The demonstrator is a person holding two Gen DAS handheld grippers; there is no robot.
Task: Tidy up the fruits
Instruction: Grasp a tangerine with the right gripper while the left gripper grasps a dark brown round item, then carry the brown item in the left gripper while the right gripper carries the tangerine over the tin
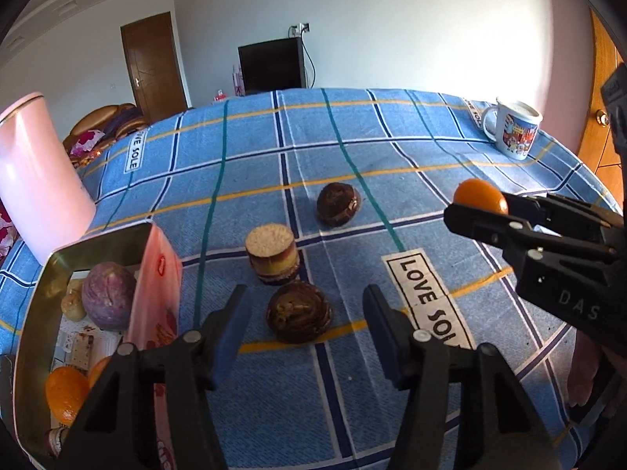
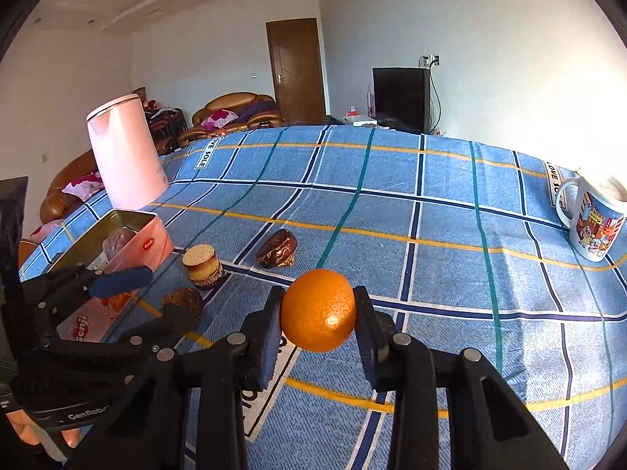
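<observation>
My right gripper is shut on an orange and holds it above the blue checked tablecloth; the orange also shows in the left wrist view. My left gripper is open and empty, just above a brown pastry. A pink tin box at the left holds a purple fruit, an orange fruit and a small pale one. The tin also shows in the right wrist view.
A layered round cake and a second brown pastry lie on the cloth beyond my left gripper. A pink kettle stands at the far left. A printed mug stands at the far right edge.
</observation>
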